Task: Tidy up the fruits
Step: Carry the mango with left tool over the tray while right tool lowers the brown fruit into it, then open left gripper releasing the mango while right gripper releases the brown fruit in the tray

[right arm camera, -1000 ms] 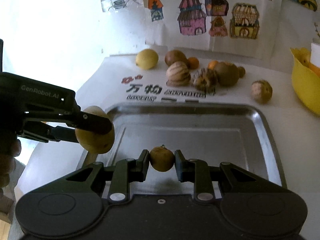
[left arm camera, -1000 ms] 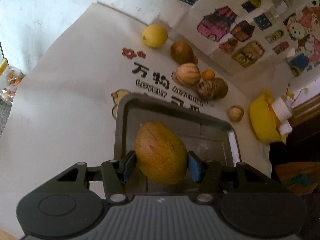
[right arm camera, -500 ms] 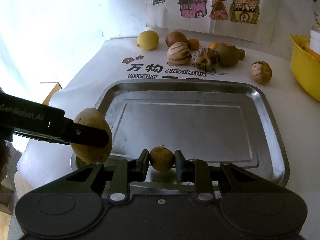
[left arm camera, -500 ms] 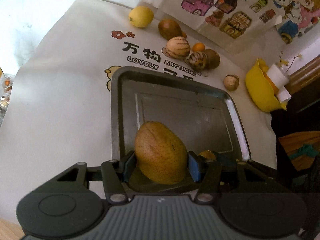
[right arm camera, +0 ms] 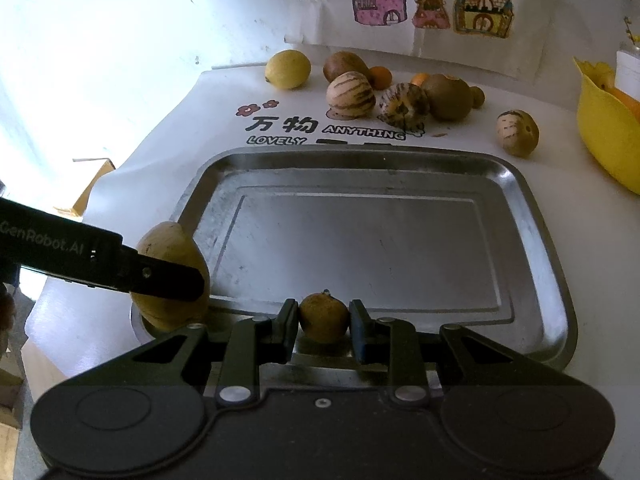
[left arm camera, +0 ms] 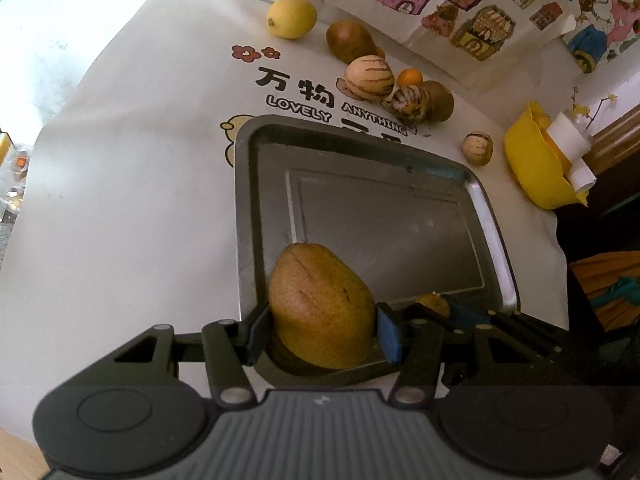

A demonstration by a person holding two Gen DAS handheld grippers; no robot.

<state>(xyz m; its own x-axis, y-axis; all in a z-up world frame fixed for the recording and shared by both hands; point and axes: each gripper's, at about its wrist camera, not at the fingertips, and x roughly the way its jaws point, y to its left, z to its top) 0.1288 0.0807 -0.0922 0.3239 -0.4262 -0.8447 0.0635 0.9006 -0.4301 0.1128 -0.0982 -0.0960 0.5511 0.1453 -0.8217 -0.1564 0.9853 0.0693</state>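
Observation:
My left gripper (left arm camera: 320, 332) is shut on a large brown-yellow pear (left arm camera: 320, 304) and holds it over the near left corner of the metal tray (left arm camera: 248, 216). My right gripper (right arm camera: 323, 326) is shut on a small round brown fruit (right arm camera: 323, 316) at the tray's (right arm camera: 532, 216) near edge. The pear (right arm camera: 168, 256) and the left gripper's finger (right arm camera: 160, 276) show at the left of the right wrist view. A lemon (right arm camera: 288, 69), a striped melon (right arm camera: 351, 94) and several other fruits lie on the cloth beyond the tray.
A yellow bowl (right arm camera: 604, 128) stands at the right, past the tray. A lone striped fruit (right arm camera: 517, 132) lies between it and the tray. A printed white cloth (left arm camera: 120, 200) covers the table. Drawings (right arm camera: 432, 0) hang on the back wall.
Both grippers have drawn back toward the tray's near edge with their fruits held. The pear now sits low at the near left corner.

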